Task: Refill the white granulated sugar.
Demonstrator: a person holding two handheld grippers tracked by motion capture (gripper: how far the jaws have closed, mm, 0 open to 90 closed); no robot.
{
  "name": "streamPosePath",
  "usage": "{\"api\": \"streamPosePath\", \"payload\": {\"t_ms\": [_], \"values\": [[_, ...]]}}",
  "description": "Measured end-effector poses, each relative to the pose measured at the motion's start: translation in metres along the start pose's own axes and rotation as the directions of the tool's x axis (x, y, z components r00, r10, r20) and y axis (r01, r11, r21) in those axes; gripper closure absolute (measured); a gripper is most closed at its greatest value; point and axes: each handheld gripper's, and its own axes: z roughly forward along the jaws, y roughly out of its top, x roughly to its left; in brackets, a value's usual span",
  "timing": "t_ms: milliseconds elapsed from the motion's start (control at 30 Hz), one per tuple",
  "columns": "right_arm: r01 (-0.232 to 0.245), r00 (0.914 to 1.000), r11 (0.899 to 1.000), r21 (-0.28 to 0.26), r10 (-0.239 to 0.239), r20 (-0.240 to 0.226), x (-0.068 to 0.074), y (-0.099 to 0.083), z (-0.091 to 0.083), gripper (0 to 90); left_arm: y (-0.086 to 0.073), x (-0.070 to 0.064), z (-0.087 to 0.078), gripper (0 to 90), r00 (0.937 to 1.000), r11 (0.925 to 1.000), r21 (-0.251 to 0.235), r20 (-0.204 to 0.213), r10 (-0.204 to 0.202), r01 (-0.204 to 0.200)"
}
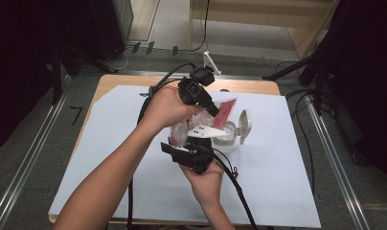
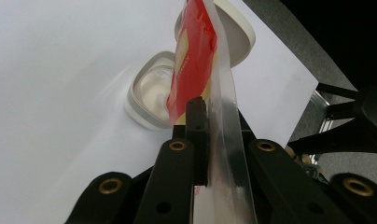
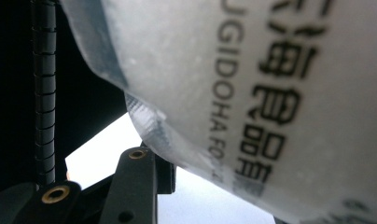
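Observation:
A pouch (image 1: 225,112) with a red printed part and a clear part is held up between both grippers, over the white sheet. My left gripper (image 1: 214,112) reaches in from above and is shut on the pouch's clear edge (image 2: 224,93). The red part (image 2: 193,56) hangs above an open white container (image 2: 151,88) with its hinged lid (image 2: 238,37) flipped back. From below, my right gripper (image 1: 189,138) is shut on the pouch's lower clear part (image 3: 252,93), which carries black lettering. One black finger (image 3: 137,182) shows there; the other is hidden behind the pouch. The container (image 1: 226,140) stands just right of the grippers.
A white sheet (image 1: 134,191) covers most of the wooden table (image 1: 110,81). Black cables (image 1: 239,191) trail from both grippers across it. A small white stand (image 1: 210,62) sits beyond the table's far edge. Dark stands and metal rails flank the table.

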Motion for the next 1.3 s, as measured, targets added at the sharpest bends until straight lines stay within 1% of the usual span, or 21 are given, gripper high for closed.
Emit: {"api": "streamPosePath", "payload": {"t_ms": [133,200,267,433,567,633,833,933,967,1033,1100,1300], "values": [[0.0,1.0,1.0,-0.001,0.0,0.002,0.001,0.0006,0.0006,63.3,-0.0002,0.0001,-0.0015,85.1,1.0,1.0,-0.001,-0.003,-0.002,0.002],[0.003,1.0,1.0,-0.001,-0.003,0.004,0.0017,0.0012,0.0011,63.3,-0.0006,0.0006,-0.0022,85.1,1.0,1.0,-0.002,-0.003,0.003,-0.003],[0.014,0.9998,1.0,0.002,-0.014,0.011,0.0025,0.0013,0.0024,63.4,-0.0017,0.002,-0.0028,85.1,1.0,1.0,-0.001,-0.006,-0.003,0.003],[0.017,0.9998,1.0,0.006,-0.017,0.005,0.0033,0.001,0.0043,63.5,-0.0026,0.0036,-0.0029,85.2,0.9999,1.0,0.002,-0.013,-0.002,0.002],[0.014,0.9999,1.0,0.011,-0.014,0.004,0.0031,0.0006,0.0046,63.5,-0.0028,0.0043,-0.0014,85.1,0.9999,1.0,0.0,-0.013,-0.002,0.002],[0.011,0.9999,1.0,0.011,-0.011,0.0,0.0032,0.0001,0.0048,63.5,-0.0029,0.0046,-0.001,85.1,0.9999,1.0,0.008,-0.012,-0.003,0.003],[0.01,0.9999,1.0,0.011,-0.01,-0.002,0.004,0.0,0.0053,63.4,-0.0032,0.0045,-0.0012,85.1,0.9999,0.9999,0.011,-0.016,-0.004,0.004],[0.012,0.9999,1.0,0.009,-0.012,-0.002,0.0046,0.0003,0.0057,60.9,-0.0026,0.0045,-0.0012,85.2,0.9999,0.9999,0.012,-0.014,-0.006,0.006],[0.012,0.9999,1.0,0.01,-0.012,0.001,0.0049,0.0003,0.006,62.0,-0.0019,0.0043,-0.001,85.2,0.9999,0.9998,0.018,-0.012,-0.006,0.006],[0.015,0.9998,1.0,0.008,-0.016,0.01,0.0045,0.0003,0.0053,63.5,-0.0016,0.0036,-0.0008,85.1,0.9999,0.9999,0.014,-0.012,-0.008,0.008],[0.013,0.9999,1.0,0.006,-0.013,0.01,0.0044,0.0004,0.0048,63.5,-0.0013,0.0026,0.0,85.0,0.9999,1.0,0.008,-0.015,-0.005,0.005],[0.003,1.0,1.0,-0.004,-0.003,0.006,0.0054,0.001,0.004,63.6,-0.0003,0.001,-0.0009,84.6,0.9999,0.9999,0.011,-0.013,-0.005,0.006]]}}
